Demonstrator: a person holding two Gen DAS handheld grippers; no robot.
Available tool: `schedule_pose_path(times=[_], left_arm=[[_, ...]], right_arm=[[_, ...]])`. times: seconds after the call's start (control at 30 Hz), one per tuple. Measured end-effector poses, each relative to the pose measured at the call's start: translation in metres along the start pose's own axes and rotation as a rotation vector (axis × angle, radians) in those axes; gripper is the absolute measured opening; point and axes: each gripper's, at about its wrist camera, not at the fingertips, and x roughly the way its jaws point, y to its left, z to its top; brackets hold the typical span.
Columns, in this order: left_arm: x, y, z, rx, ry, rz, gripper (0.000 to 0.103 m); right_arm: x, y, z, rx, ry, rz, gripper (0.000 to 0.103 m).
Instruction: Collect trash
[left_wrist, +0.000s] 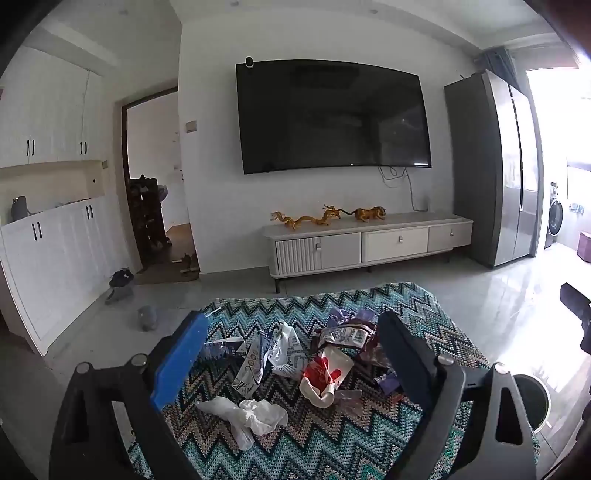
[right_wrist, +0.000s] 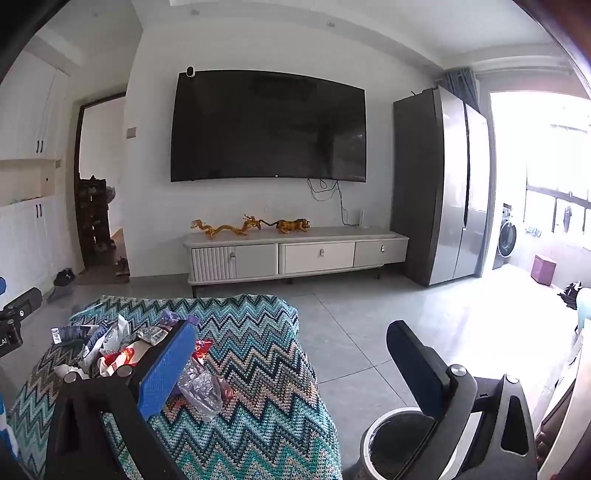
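Observation:
A pile of trash lies on a table under a zigzag cloth (left_wrist: 332, 443): a red and white wrapper (left_wrist: 325, 369), a crumpled white tissue (left_wrist: 255, 411), blue and white wrappers (left_wrist: 258, 354), a dark snack bag (left_wrist: 347, 336) and clear plastic (right_wrist: 201, 387). My left gripper (left_wrist: 291, 354) is open and empty, its fingers either side of the pile, above it. My right gripper (right_wrist: 291, 354) is open and empty, over the table's right edge. A round trash bin (right_wrist: 391, 443) stands on the floor to the right of the table, partly behind my right finger.
A TV stand (left_wrist: 369, 240) with gold figurines and a wall TV (left_wrist: 332, 118) stand ahead. A grey fridge (left_wrist: 498, 166) stands at the right. White cupboards (left_wrist: 48, 240) line the left wall, with shoes (left_wrist: 122, 280) on the tiled floor.

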Motion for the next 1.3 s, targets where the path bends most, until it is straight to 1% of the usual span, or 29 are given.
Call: schedule_pose_path(times=[0.4, 0.57, 0.87, 1.3], left_arm=[[-0.007, 0.009, 0.004, -0.005, -0.024, 0.003, 0.094], [-0.008, 0.011, 0.003, -0.009, -0.027, -0.004, 0.094], [-0.010, 0.018, 0.006, -0.030, -0.026, -0.021, 0.094], [-0.015, 0.029, 0.006, -0.063, -0.049, -0.028, 0.094]], right_arm=[[-0.005, -0.001, 0.006, 0.003, -0.032, 0.008, 0.103], [-0.007, 0.001, 0.006, -0.003, -0.063, 0.016, 0.103], [-0.006, 0.005, 0.007, -0.011, -0.070, 0.027, 0.103], [-0.008, 0.005, 0.007, -0.016, -0.073, 0.057, 0.103]])
